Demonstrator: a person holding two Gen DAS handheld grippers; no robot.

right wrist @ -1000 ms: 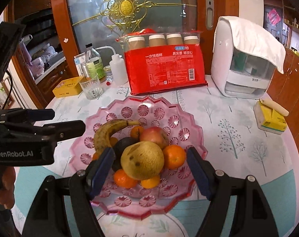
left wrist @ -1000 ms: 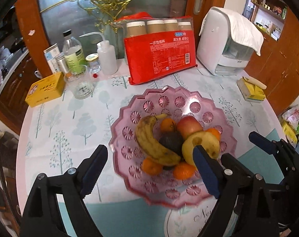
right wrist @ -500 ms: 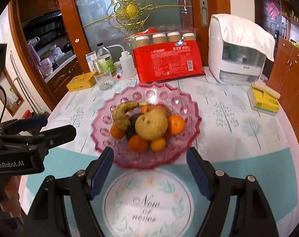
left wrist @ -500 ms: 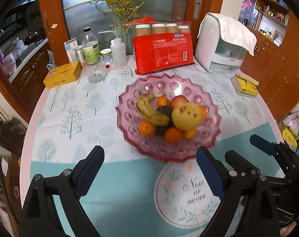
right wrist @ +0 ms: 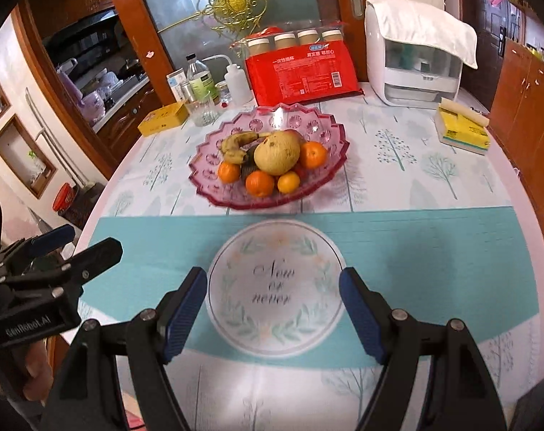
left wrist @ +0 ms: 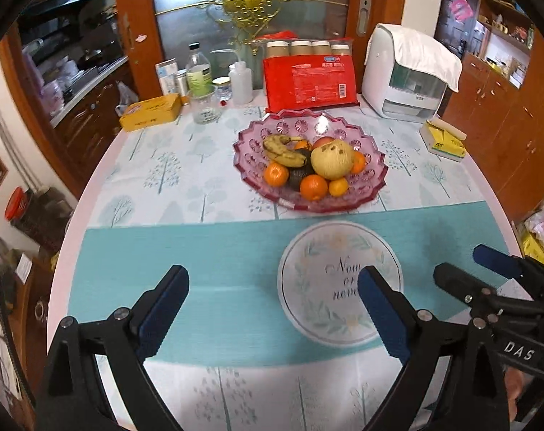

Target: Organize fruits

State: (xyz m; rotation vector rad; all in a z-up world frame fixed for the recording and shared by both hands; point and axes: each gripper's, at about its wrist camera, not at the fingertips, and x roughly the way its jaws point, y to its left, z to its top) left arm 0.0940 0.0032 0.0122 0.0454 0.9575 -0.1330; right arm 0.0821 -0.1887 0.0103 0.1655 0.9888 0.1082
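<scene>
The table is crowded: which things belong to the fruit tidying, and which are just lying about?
Part of the job:
- pink glass dish
- banana
- large yellow melon
- oranges
- left gripper, opening, holding nothing
- right gripper, open and empty

Just lying about:
- red pack of paper cups
- white appliance
- yellow tin
- bottles
- glass

Red cup pack [left wrist: 309, 79], white appliance [left wrist: 406, 79] behind.

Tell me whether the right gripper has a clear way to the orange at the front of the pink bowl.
Probably yes: the right gripper is open and empty, only bare tablecloth lies between, and the orange sits exposed.
</scene>
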